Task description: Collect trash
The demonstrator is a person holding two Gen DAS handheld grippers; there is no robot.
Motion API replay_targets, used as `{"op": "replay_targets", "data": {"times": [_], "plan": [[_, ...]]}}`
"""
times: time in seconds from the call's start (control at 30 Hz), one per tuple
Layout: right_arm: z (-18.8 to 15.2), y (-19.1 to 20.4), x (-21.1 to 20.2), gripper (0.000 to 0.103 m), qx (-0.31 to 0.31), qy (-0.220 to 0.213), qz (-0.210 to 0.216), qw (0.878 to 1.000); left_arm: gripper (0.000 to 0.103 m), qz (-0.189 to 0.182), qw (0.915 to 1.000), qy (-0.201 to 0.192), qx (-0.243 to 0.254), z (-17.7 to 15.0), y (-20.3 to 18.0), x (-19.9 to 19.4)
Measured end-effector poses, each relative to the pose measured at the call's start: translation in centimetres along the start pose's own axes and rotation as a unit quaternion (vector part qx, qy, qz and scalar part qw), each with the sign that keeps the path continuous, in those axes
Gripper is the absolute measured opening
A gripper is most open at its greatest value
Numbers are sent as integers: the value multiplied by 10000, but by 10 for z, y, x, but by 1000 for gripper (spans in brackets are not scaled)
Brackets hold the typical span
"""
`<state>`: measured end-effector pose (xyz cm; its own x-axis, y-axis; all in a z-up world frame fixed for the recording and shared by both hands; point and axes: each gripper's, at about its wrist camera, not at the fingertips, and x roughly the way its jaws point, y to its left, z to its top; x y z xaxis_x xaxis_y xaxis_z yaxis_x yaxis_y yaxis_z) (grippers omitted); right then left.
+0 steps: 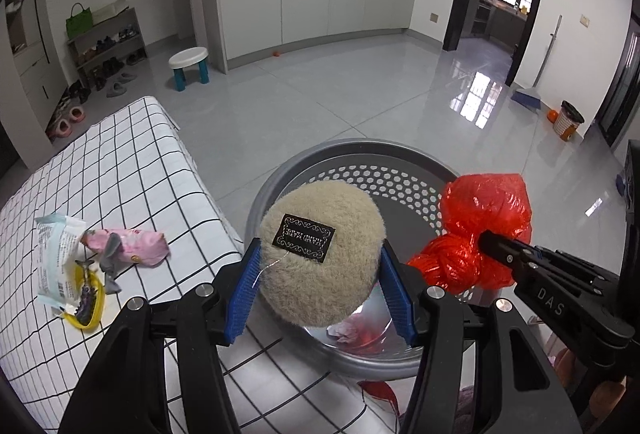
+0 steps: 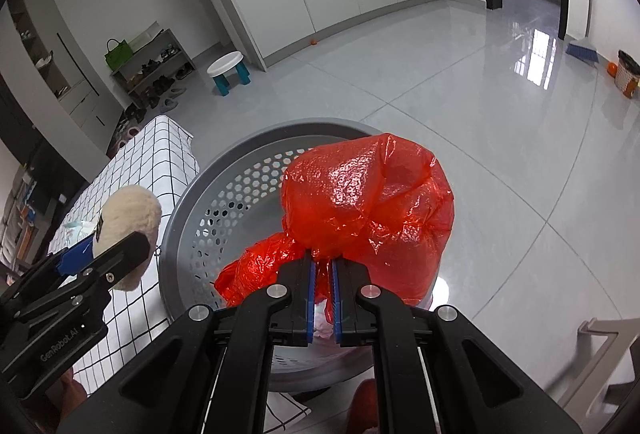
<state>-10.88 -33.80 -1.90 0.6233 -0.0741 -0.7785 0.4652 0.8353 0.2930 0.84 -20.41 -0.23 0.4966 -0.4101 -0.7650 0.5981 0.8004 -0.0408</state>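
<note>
My left gripper (image 1: 318, 254) is shut on a round beige fuzzy pad (image 1: 320, 254) with a black label, held over the near edge of a grey perforated bin (image 1: 360, 173). My right gripper (image 2: 324, 266) is shut on the knotted neck of a red plastic bag (image 2: 368, 205), held above the same bin (image 2: 224, 201). The bag also shows in the left wrist view (image 1: 480, 226). The fuzzy pad shows at the left of the right wrist view (image 2: 128, 226). Wrappers lie on the checked cloth: a pink one (image 1: 136, 246), a pale blue packet (image 1: 56, 258) and a yellow piece (image 1: 90, 298).
The table with the checked cloth (image 1: 120, 173) stands left of the bin. A small white stool (image 1: 190, 67), a shoe rack (image 1: 108, 49), a broom (image 1: 532, 89) and a small basket (image 1: 568, 119) stand on the grey tiled floor. A pale chair (image 2: 600, 350) is at the lower right.
</note>
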Motion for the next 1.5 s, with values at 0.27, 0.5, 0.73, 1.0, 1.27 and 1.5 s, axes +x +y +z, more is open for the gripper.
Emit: {"op": "replay_targets", "data": {"times": [0.27,0.5,0.73,1.0,1.27,1.5], "plan": [[1,-1,2,7,91,19,-25,10000,58,-83,10000,6,35,8,-5,5],[3,-3,5,8,133,50,-33,9999,59,-116,9999,-18,64,10,-7,4],[2,-5,4,17,191,-40,-39,9998,69,-69,9999,-74,53,9,-8,1],[0,-10,-1,40,334,-183,43,9993,78,5,9997,-233,-18,11,-2,-10],[-1,-5,-2,58,210,-162,128,9996,78,9,9997,-220,-85,8,1,-14],[1,6,-4,63,32,-233,295,9993,79,27,9994,-237,-231,1,11,-22]]}}
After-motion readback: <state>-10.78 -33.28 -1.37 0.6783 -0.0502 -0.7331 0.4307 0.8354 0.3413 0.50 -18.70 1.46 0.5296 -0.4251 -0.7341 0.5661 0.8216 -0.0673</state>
